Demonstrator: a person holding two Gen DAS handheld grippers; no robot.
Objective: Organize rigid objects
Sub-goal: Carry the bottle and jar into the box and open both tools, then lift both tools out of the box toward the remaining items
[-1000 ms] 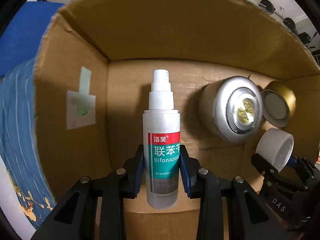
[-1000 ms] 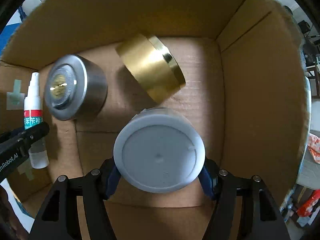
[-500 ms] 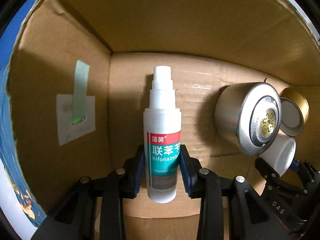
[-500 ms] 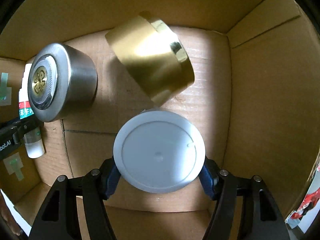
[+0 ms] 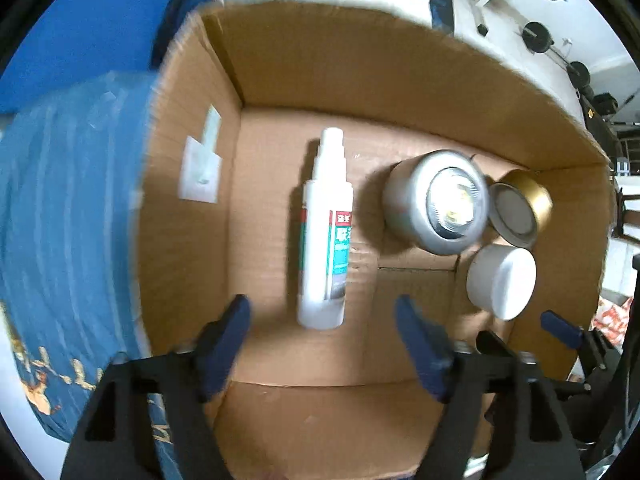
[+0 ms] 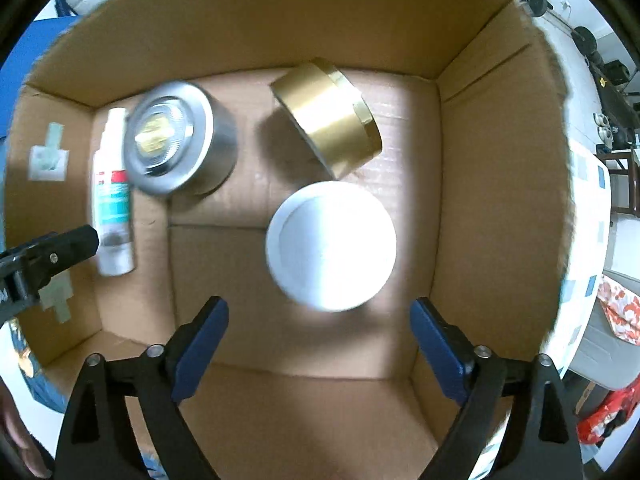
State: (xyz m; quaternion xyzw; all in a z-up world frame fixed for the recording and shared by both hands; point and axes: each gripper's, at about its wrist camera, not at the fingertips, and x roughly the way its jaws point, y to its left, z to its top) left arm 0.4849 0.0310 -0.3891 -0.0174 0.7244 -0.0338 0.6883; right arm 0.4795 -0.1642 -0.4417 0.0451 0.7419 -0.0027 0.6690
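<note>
A white spray bottle (image 5: pixel 326 236) with a red and green label lies on the floor of the cardboard box (image 5: pixel 360 80). My left gripper (image 5: pixel 322 336) hangs above the bottle's base, its jaws opening and nothing between the pads. A white round jar (image 6: pixel 332 246) stands on the box floor at the right. My right gripper (image 6: pixel 318 344) is above it, jaws opening, clear of the jar. A silver round tin (image 6: pixel 178 138) and a gold tin (image 6: pixel 328 118) on its side lie at the back. The bottle (image 6: pixel 114 196) also shows in the right wrist view.
The box walls (image 6: pixel 500 160) rise on all sides around the objects. A blue patterned cloth (image 5: pixel 68 220) lies outside the box on the left. A taped white label (image 5: pixel 200 170) sticks to the left inner wall. Orange-white packaging (image 6: pixel 618 308) sits outside at the right.
Both grippers let go and rose: the left released the spray bottle, which lies on the box floor; the right released the white jar. More of the box rim shows.
</note>
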